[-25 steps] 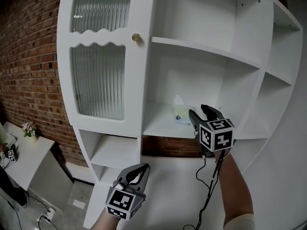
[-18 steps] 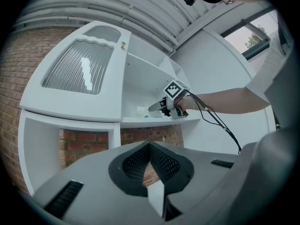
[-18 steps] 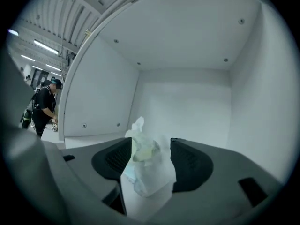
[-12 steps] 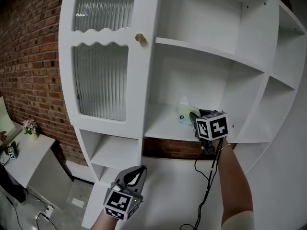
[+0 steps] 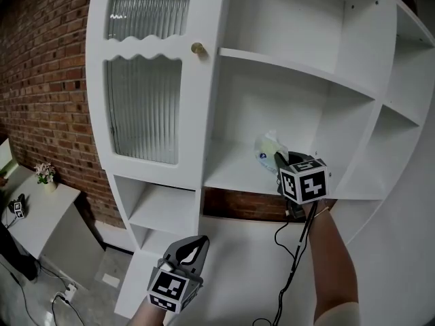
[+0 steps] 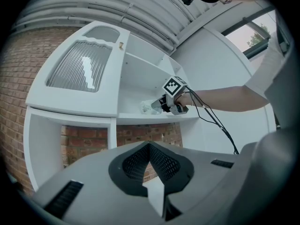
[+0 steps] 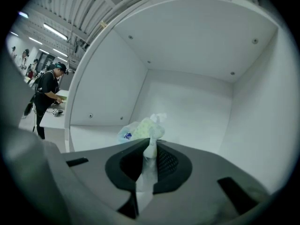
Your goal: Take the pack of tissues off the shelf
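The pack of tissues (image 5: 267,148), a soft clear wrapper with pale green and a blue mark, is at the middle shelf (image 5: 231,175) of the white cabinet, tilted up at its near end. My right gripper (image 5: 279,160) is shut on the wrapper's near edge. In the right gripper view a thin flap of the pack (image 7: 140,128) is pinched between the jaws of the right gripper (image 7: 151,148). My left gripper (image 5: 196,242) hangs low in front of the cabinet, shut and holding nothing. From the left gripper (image 6: 150,148), the pack (image 6: 150,108) shows far off.
A ribbed-glass door (image 5: 143,107) with a brass knob (image 5: 198,48) closes the cabinet's left side. Open white compartments lie above, right and below. A low white table (image 5: 41,212) with a small flower pot (image 5: 45,174) stands at the left. A person (image 7: 47,97) is far left.
My right gripper reached into the shelf and its jaws went from wide open to shut on the pack, which now tilts up. The left gripper barely moved.
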`<state>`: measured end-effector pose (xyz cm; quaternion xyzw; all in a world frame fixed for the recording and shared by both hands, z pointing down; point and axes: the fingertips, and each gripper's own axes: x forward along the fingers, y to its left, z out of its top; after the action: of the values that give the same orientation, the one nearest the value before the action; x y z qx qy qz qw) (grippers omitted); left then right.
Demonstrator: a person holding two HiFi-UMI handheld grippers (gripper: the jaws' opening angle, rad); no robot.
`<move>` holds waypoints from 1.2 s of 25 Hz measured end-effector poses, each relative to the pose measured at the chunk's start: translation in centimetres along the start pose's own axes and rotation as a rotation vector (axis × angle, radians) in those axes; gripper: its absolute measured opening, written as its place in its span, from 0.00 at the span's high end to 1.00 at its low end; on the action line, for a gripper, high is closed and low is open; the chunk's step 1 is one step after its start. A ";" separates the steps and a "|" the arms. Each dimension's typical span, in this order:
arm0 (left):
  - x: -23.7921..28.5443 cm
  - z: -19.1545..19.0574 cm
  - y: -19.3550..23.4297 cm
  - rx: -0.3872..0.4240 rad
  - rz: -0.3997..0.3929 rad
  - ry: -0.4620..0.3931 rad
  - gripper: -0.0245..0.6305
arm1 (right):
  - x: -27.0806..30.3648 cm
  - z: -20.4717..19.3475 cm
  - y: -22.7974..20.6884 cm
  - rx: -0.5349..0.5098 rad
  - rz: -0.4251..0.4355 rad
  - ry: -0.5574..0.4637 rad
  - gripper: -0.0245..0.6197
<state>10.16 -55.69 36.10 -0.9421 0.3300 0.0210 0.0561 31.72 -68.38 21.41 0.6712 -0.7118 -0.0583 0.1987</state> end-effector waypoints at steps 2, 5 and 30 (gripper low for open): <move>-0.4 0.2 -0.3 -0.006 0.008 -0.005 0.94 | -1.4 0.5 0.4 0.018 0.008 -0.033 0.94; -1.1 0.4 -1.1 -0.009 0.016 -0.006 0.94 | -3.8 0.8 1.8 0.026 0.023 -0.071 0.94; -7.0 -0.5 -11.1 -0.015 0.092 0.043 0.94 | -22.4 -18.7 13.9 0.175 0.125 -0.142 0.94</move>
<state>11.59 -42.83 38.20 -0.9265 0.3740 0.0058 0.0410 25.96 -41.74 38.80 0.6346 -0.7668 -0.0307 0.0916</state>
